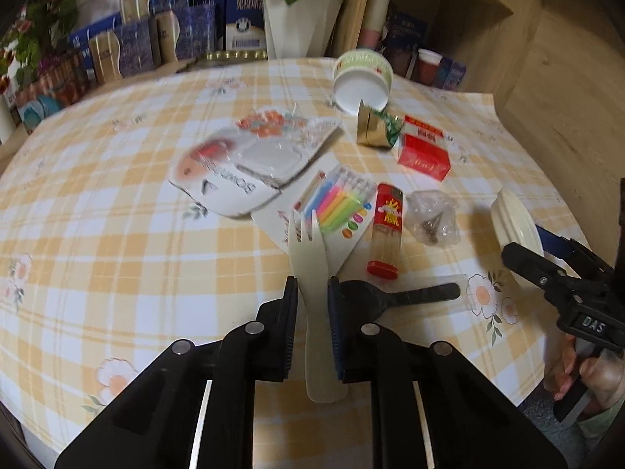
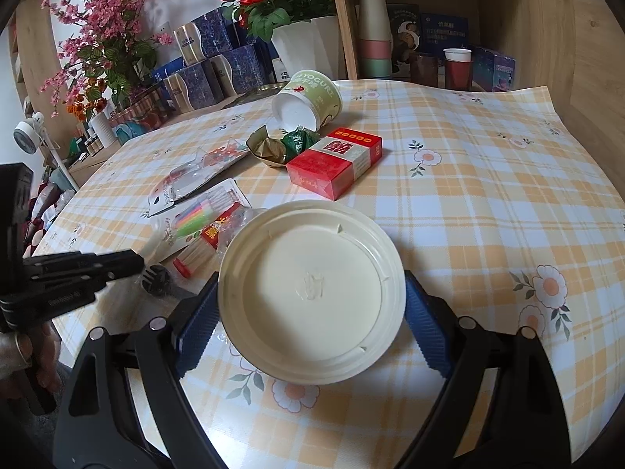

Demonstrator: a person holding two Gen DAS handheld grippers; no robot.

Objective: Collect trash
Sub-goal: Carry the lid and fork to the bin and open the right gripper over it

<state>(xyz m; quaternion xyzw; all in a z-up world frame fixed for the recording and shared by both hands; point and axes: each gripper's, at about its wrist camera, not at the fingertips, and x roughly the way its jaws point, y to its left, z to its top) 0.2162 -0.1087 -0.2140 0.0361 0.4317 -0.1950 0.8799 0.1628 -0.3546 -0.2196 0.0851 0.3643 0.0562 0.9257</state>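
My left gripper [image 1: 312,281] is shut on the handle of a cream plastic fork [image 1: 306,242], tines pointing away over the checked tablecloth [image 1: 117,215]. My right gripper [image 2: 312,277] grips a round cream lid [image 2: 312,234] by its rim between the blue pads [image 2: 195,328]; the lid [image 1: 515,226] also shows tilted at the right in the left wrist view. Loose trash lies beyond: a tipped yogurt cup [image 1: 361,78], a gold and green wrapper [image 1: 377,129], a red box [image 1: 424,152], crumpled clear plastic [image 1: 431,215] and an empty blister pack [image 1: 250,160].
A wrapped black utensil [image 1: 390,297] lies just right of the left gripper. A candle pack [image 1: 336,203] and a red toothpick tube [image 1: 386,230] sit mid-table. Boxes, flowers and a white planter [image 2: 308,45] line the far edge; a wooden shelf [image 2: 508,19] stands behind.
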